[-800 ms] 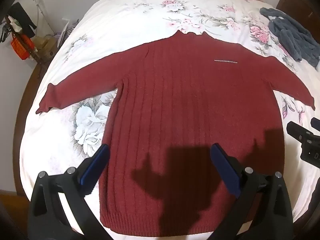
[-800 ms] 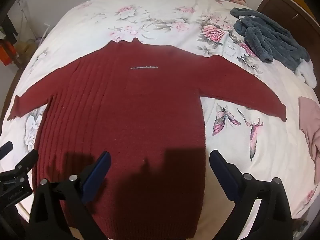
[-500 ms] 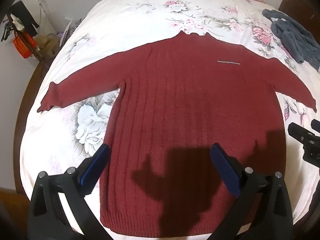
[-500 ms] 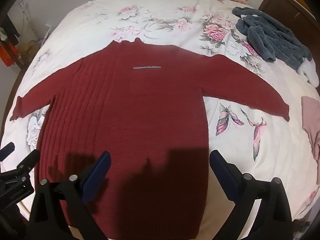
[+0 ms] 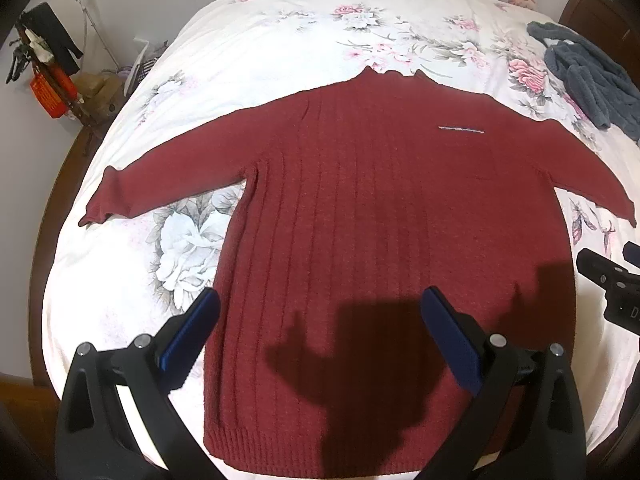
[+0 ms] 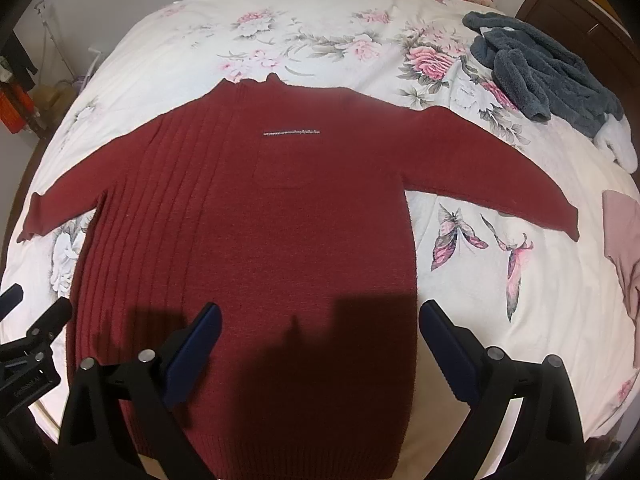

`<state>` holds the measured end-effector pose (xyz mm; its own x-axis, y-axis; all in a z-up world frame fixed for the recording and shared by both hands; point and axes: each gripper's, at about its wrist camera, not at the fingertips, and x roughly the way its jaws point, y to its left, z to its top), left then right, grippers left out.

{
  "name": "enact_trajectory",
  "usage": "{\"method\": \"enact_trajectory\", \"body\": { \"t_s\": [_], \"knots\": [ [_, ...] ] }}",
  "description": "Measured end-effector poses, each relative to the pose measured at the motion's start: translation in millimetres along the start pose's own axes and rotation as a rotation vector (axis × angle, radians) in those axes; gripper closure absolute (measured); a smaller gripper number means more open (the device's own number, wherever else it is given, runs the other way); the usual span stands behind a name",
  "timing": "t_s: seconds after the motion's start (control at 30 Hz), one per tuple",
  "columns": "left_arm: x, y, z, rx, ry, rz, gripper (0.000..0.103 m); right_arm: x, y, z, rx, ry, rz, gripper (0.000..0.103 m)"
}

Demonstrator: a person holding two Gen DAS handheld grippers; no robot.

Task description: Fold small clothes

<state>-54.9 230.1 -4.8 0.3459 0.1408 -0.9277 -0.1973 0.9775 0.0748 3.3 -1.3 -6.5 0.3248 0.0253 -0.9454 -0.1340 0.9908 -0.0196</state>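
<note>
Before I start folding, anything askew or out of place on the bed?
Nothing odd with the red sweater: it lies flat, sleeves spread, hem toward the grippers. A crumpled grey fleece garment and a pink garment sit on the floral bedspread, clear of it.

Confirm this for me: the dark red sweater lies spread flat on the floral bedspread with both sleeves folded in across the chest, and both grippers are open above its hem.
Not quite. The dark red sweater lies flat on the floral bedspread, but both sleeves stretch outward, unfolded, as the right wrist view shows. The left gripper and right gripper are open above the hem.
</note>
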Motion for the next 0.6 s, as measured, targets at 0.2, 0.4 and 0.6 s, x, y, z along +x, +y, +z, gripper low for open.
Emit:
{"method": "enact_trajectory", "body": {
  "t_s": [0.2, 0.4, 0.6],
  "knots": [
    [1.3, 0.4, -0.7, -0.003, 0.002, 0.001, 0.004, 0.4, -0.3, 0.1, 0.003, 0.003, -0.001, 0.004],
    [1.7, 0.5, -0.7, -0.003, 0.001, 0.003, 0.004, 3.3, 0.1, 0.1, 0.005, 0.007, 0.001, 0.004],
    [2.3, 0.6, -0.8, -0.003, -0.002, 0.005, 0.004, 3.7, 0.2, -0.1, 0.005, 0.007, 0.001, 0.004]
  ]
}}
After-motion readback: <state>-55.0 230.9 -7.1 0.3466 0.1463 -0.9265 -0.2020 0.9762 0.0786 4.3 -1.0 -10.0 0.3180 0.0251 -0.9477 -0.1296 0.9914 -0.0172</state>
